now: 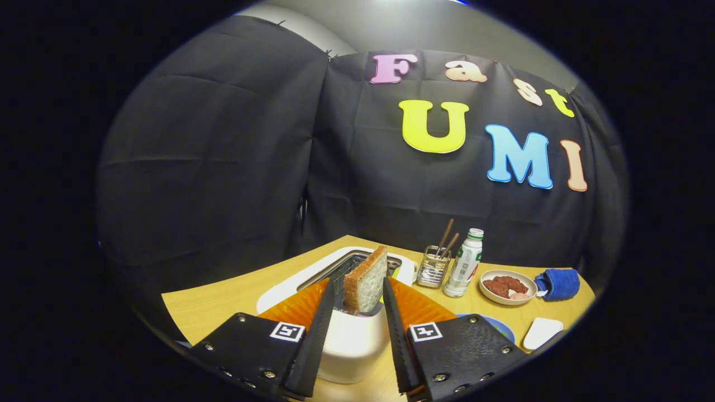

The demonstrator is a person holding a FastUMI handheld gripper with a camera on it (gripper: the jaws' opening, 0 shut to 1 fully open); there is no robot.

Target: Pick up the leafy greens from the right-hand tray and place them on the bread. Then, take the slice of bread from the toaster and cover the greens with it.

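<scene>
- The hand-held gripper (357,304) sits low over a wooden desk (223,301), its two fingers spread apart with a slice of bread (366,279) standing between them.
- The slice is upright in the slot of a white toaster (352,346), crust toward 11 o'clock, crumb face toward 4 o'clock.
- The fingers flank the slice on both sides; whether both press on it cannot be told, as a narrow gap seems to show at the left finger.
- At 2 o'clock from the toaster stands a small clear holder (433,269) with brown sticks leaning in it.
- Just beside it, at 3 o'clock, is a white bottle (465,263) with a green cap.
- Further along at 3 o'clock lies a small dish (508,286) of reddish-brown food, then a blue cloth (558,283) just beside it.
- A white flat piece (542,333) rests near the desk's edge, at 5 o'clock from the dish.
- A blue rim (505,329) peeks out beside the right finger.
</scene>
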